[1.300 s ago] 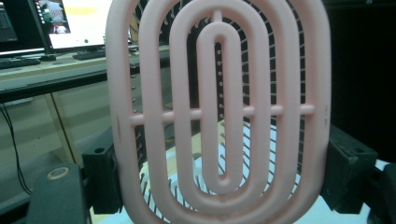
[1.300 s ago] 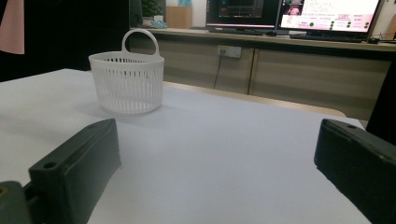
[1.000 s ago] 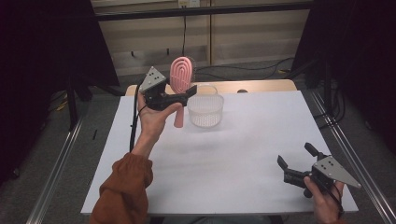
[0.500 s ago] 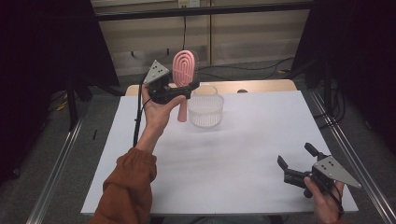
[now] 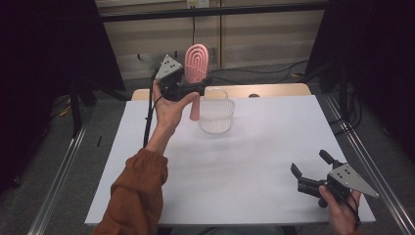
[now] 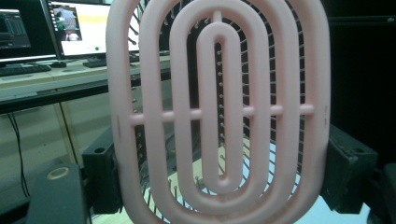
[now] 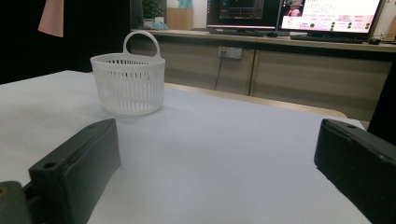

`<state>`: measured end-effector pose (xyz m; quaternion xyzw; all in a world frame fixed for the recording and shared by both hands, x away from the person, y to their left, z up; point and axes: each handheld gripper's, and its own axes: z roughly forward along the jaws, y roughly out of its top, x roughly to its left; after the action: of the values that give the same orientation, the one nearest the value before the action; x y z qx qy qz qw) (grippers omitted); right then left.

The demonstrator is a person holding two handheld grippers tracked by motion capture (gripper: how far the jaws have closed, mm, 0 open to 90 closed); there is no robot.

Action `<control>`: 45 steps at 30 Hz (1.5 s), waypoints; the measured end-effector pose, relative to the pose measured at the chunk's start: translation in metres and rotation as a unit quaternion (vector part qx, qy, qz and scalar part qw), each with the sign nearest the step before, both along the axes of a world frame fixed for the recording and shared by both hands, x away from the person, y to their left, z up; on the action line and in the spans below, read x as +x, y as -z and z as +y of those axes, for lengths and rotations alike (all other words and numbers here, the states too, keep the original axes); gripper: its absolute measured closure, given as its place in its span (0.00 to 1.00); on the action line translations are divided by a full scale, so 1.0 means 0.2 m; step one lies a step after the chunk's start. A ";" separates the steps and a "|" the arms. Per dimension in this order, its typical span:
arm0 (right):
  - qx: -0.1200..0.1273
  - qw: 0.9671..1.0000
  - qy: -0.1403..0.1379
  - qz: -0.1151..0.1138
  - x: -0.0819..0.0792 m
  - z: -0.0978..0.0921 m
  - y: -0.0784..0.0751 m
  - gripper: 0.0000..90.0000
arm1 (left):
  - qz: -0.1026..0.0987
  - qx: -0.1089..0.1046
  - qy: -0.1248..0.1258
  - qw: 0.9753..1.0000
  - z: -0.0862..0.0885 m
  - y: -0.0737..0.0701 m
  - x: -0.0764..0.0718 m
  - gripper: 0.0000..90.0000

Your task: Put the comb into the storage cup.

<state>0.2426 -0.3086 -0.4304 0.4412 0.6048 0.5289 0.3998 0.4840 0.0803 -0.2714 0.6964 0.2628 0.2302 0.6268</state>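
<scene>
Hairbrush [image 5: 196, 66], pink and upright, is clamped in the left claw [image 5: 195, 90], held up in the air just beside the white basket [image 5: 216, 113] at the desk's [image 5: 244, 161] far side. Right claw [image 5: 309, 172] sits spread wide, holding nothing, low over the near right corner.

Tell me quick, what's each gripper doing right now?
Left gripper: closed on the pink hairbrush, held upright in the air beside the white basket.
Right gripper: open, holding nothing, low over the table.
</scene>
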 end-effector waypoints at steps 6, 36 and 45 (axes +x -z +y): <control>0.001 1.000 0.002 0.000 0.00 0.00 0.00 0.00 | -0.007 0.002 0.001 1.000 -0.04 -0.02 0.03 0.22; 0.000 1.000 0.003 -0.001 -0.01 -0.01 0.00 0.00 | -0.027 -0.001 -0.022 0.999 -0.16 0.06 0.20 0.22; 0.002 1.000 0.002 -0.001 -0.01 -0.01 0.00 0.00 | -0.025 0.005 -0.031 0.999 -0.20 0.12 0.24 0.22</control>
<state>0.2405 -0.3107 -0.4305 0.4431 0.6023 0.5298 0.4004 0.5312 0.0406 -0.2945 0.6851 0.2673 0.2683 0.6223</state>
